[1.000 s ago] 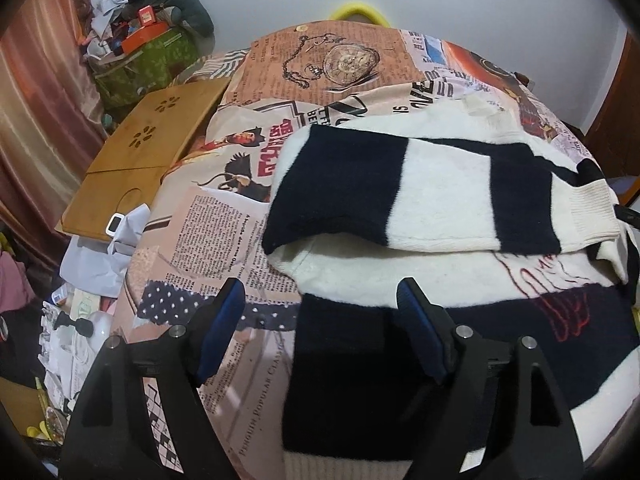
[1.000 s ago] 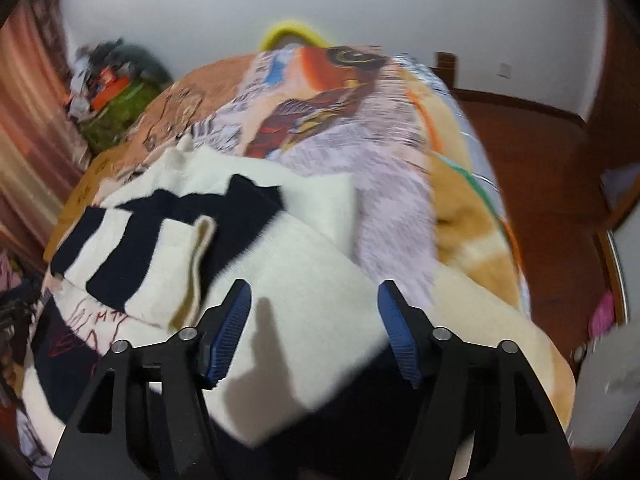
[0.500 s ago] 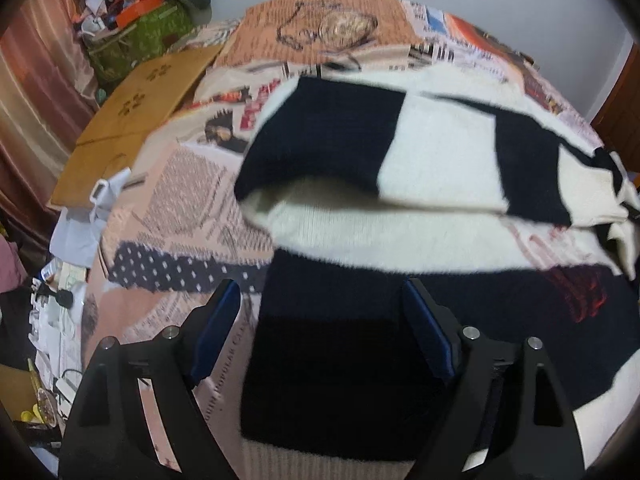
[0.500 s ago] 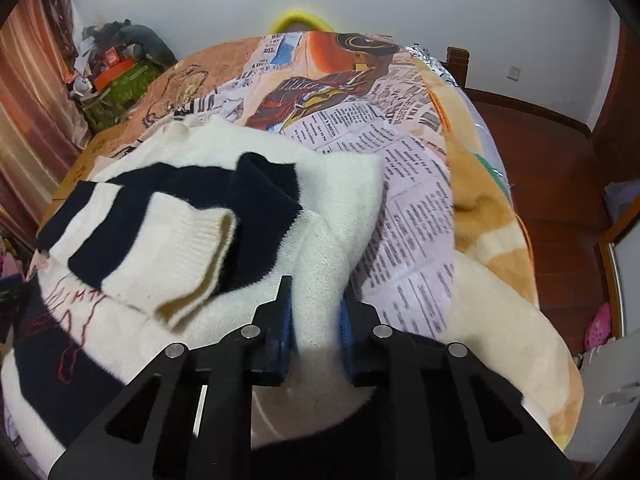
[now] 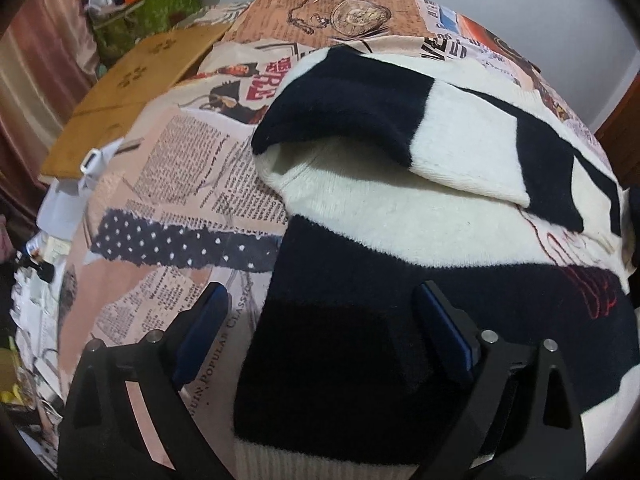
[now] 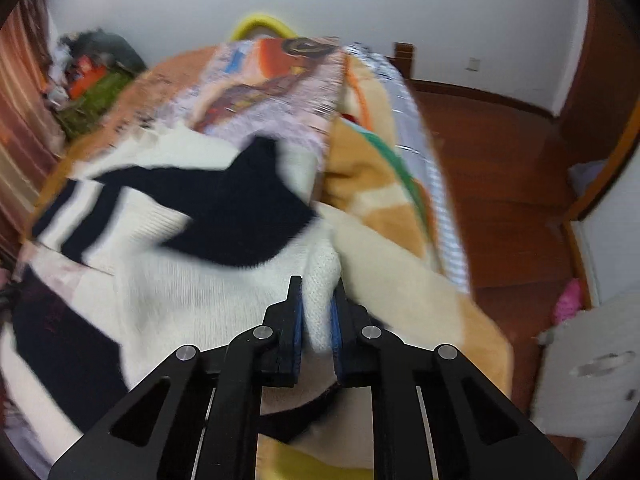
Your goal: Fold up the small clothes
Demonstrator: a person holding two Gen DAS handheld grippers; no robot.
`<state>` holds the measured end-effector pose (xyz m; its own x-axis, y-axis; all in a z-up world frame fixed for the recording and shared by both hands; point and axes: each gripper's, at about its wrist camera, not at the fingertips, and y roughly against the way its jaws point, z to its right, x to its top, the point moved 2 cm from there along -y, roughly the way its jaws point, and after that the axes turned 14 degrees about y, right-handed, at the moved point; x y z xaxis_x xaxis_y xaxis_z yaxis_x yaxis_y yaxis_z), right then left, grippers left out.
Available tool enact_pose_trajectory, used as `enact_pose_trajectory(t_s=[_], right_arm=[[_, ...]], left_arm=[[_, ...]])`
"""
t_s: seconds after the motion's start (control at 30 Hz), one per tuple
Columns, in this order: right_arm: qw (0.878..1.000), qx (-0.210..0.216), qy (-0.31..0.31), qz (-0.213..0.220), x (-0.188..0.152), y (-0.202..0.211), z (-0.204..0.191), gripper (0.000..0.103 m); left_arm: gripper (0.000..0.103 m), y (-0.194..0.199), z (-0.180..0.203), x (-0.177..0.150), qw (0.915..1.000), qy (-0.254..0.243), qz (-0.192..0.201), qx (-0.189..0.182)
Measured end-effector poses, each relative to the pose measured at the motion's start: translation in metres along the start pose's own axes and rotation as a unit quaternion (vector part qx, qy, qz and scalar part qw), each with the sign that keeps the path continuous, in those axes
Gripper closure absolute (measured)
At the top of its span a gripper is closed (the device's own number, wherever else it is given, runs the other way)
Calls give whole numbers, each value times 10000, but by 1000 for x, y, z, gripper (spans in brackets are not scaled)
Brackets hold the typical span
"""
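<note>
Pinching cream sweater [image 6: 224,280] fold, right gripper [image 6: 317,300], left gripper [image 5: 320,304] spread above it, bedspread [image 5: 180,184] reading "POPULAR CLASS"

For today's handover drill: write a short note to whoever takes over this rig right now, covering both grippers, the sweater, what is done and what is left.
Left gripper: open, low over the sweater near its dark hem, holding nothing.
Right gripper: shut on a cream fold at the sweater's right edge.
Sweater lies on the bed, one striped sleeve already folded across the body.
Left: probably fold the right side in, then fold the body up.
</note>
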<state>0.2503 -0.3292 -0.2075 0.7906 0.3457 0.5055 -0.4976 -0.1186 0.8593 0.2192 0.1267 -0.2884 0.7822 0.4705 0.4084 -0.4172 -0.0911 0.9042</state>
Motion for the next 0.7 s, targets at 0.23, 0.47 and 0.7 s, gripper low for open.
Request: enact_pose_trajectory(t_s=[0.23, 0.47, 0.7], right_arm=[[9981, -539, -186, -218, -16, 9, 29, 91], [9944, -788, -169, 677, 10, 70, 12, 80], [9921, 152, 259, 1216, 52, 78, -58, 65]], left_arm=[[8, 13, -4, 2, 9997, -190, 135, 71], [8, 39, -27, 26, 9979, -194, 606, 136], [8, 11, -42, 63, 9993, -48, 354, 86]])
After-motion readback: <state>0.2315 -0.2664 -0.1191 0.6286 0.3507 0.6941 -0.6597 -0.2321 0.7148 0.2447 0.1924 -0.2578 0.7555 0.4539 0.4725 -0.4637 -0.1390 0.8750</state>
